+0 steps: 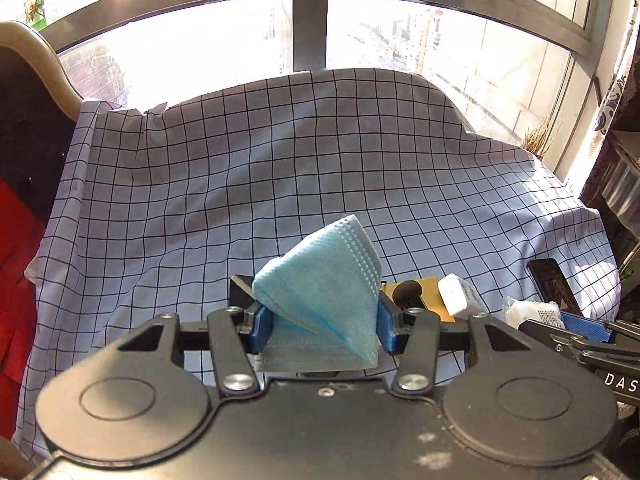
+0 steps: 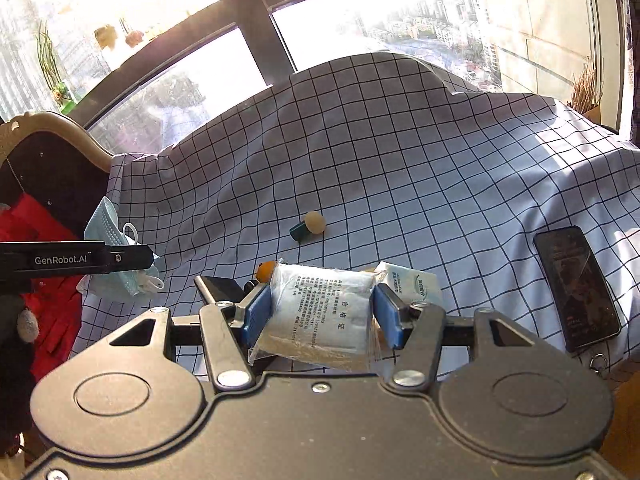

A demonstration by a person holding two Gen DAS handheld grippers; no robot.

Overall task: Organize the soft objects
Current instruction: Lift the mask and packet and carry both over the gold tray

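**Holding one soft item in each gripper above the checked cloth**

Clamping a folded blue mask [image 1: 320, 292], the left gripper [image 1: 320, 320] has its jaws drawn close, the pads pressing both sides so the limp fabric stands up instead of sagging. The right gripper [image 2: 322, 314] stands about half open, its pads squeezing a clear-wrapped packet [image 2: 320, 316] printed with Chinese text I cannot read reliably. Both items hang over the near edge of the cloth [image 2: 400, 160], likely being carried to a sorting spot. "GenRobot.AI" shows on the left gripper's side, "DAS" on the right's. A phone [image 2: 576, 288] lies by the cloth's right edge.
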